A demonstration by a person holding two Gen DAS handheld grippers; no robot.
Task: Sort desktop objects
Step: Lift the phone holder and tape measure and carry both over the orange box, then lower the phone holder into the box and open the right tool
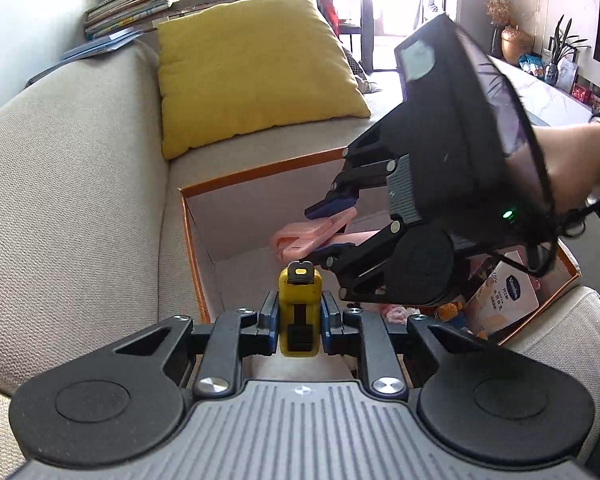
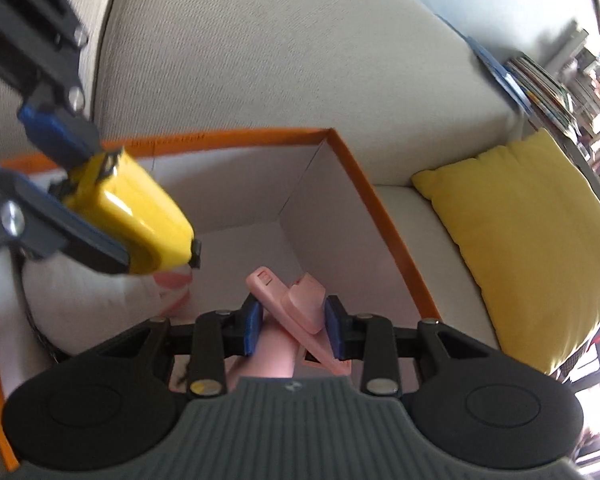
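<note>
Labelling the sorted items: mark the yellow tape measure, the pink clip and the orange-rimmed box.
yellow tape measure [image 1: 299, 312], left wrist view, top of its casing.
pink clip [image 2: 305, 300], right wrist view, its upper arm.
orange-rimmed box [image 2: 384, 216], right wrist view, its orange rim.

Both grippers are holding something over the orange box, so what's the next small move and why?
Probably lower the right gripper a little further into the orange-edged box and let go. Its jaws are shut on the pink clip, which already hangs above the box's open interior. The left gripper, shut on the yellow tape measure, sits nearer the box's edge, so it can follow.
</note>
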